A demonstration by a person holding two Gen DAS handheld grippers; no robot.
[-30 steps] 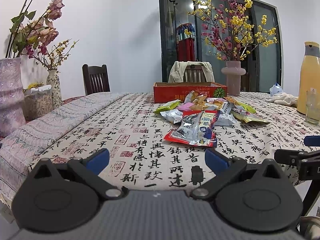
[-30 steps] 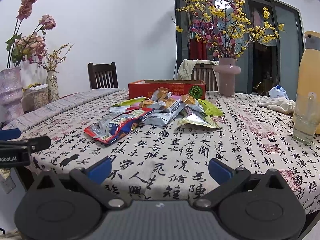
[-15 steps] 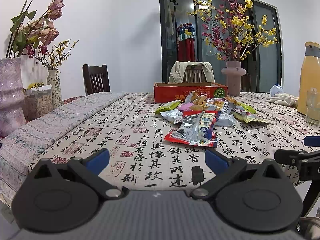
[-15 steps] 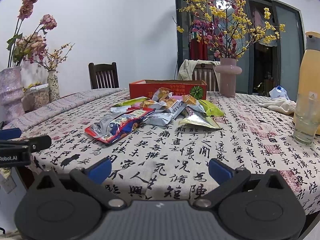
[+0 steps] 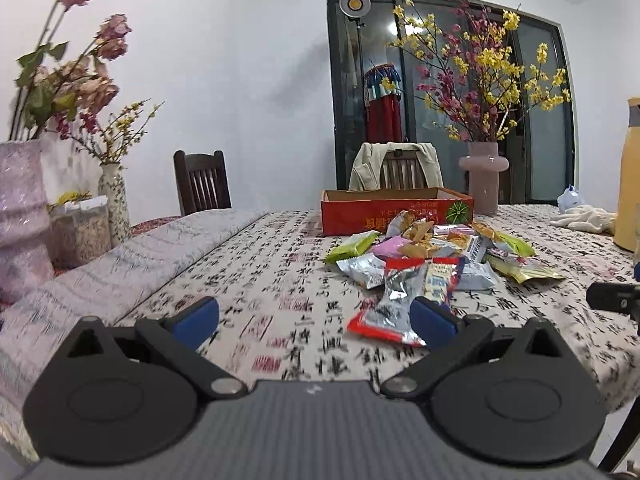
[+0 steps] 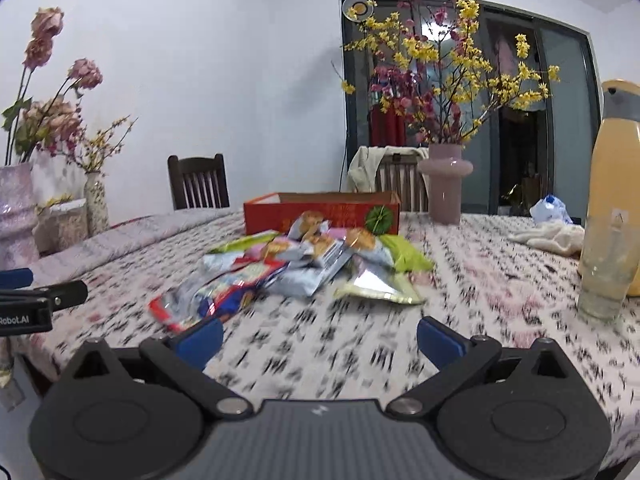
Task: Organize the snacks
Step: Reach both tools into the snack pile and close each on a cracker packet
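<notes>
A pile of snack packets (image 5: pixel 432 256) lies mid-table in front of a red cardboard box (image 5: pixel 396 210); the pile (image 6: pixel 312 256) and the box (image 6: pixel 320 212) also show in the right wrist view. The nearest packet is red and silver (image 5: pixel 400 304), also seen in the right wrist view (image 6: pixel 216 296). My left gripper (image 5: pixel 314 318) is open and empty, low over the table, its right fingertip beside that packet. My right gripper (image 6: pixel 320 338) is open and empty, short of the pile.
A pink vase with flowering branches (image 5: pixel 482 180) stands behind the box. A yellow jug (image 6: pixel 618 184) and a glass (image 6: pixel 606 264) stand at the right, with a white cloth (image 6: pixel 552 236). Vases (image 5: pixel 20 216) sit at the left. Chairs stand beyond the table.
Both grippers have moved forward over the table towards the snack pile, which now looks larger and nearer. Both stay open.
</notes>
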